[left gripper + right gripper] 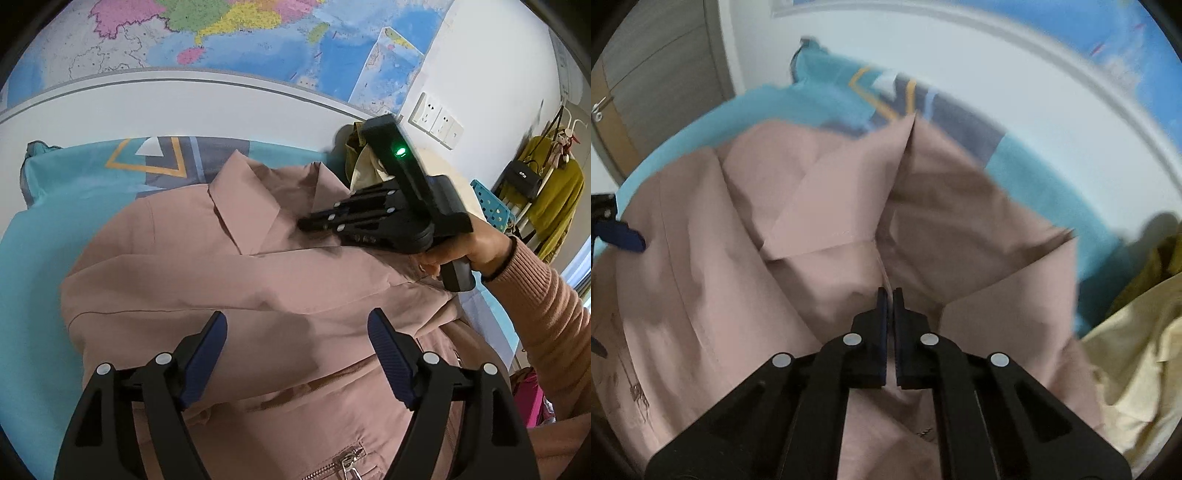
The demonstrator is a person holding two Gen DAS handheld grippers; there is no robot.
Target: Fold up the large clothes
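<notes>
Right claw [890, 295] pinches the creased pink jacket [207, 280] (collar spread flat).

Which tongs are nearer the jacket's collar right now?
Right. The right tongs sit shut, pinching fabric just below the pink jacket's collar. The left tongs hang open farther down, over the folded sleeve.

The pink jacket [229, 280] is smooth matt cloth with a metal zipper [347, 461], lying on a soft teal bedsheet [33, 280] beneath matt black plastic grippers.
</notes>
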